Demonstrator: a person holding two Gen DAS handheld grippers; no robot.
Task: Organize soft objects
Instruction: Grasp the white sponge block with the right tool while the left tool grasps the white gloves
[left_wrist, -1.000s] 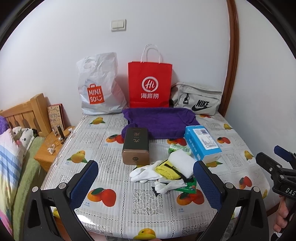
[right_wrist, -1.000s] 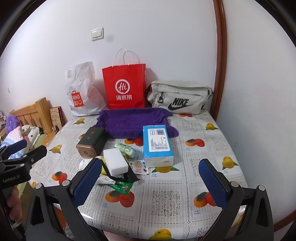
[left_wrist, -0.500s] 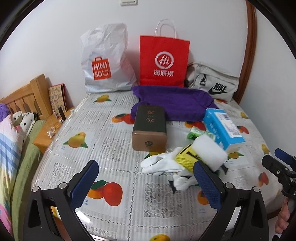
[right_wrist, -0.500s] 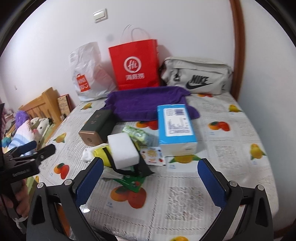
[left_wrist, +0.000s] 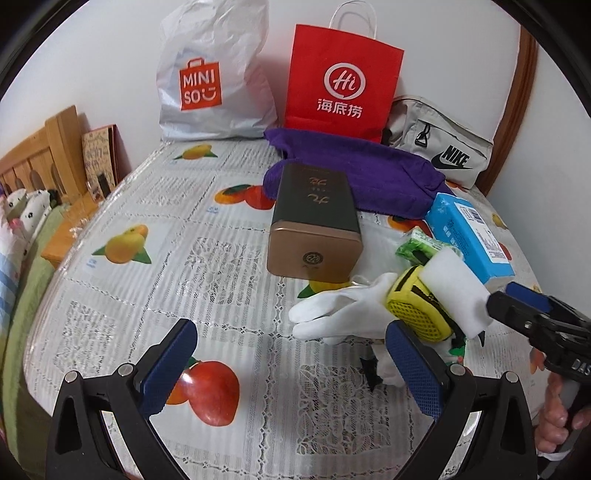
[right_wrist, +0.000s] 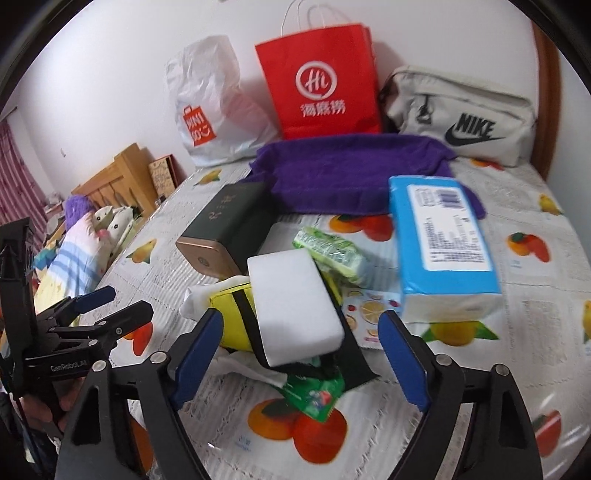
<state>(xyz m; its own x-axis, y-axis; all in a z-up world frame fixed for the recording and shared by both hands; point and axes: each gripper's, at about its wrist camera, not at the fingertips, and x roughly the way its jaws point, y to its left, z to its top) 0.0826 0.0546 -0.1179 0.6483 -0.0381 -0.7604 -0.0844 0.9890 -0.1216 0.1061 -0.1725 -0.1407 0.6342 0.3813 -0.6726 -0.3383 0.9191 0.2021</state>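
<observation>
White sponge (right_wrist: 293, 308) atop a yellow pouch (right_wrist: 236, 314) and white glove (left_wrist: 340, 314), mid-table (left_wrist: 155, 258), between tin (left_wrist: 314, 221) and blue tissue pack (right_wrist: 441, 243). Purple towel (right_wrist: 351, 166) behind, before bags at the wall. Right tool (right_wrist: 301, 352) released, jaws just narrowing, flanking the sponge without touching. Left tool (left_wrist: 291, 369) released, empty, beside the glove.

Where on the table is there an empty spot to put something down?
The tablecloth is bare left of the brown box, up to the white shopping bag. It is crowded on the right: white glove, sponge and blue tissue pack sit close together.
</observation>
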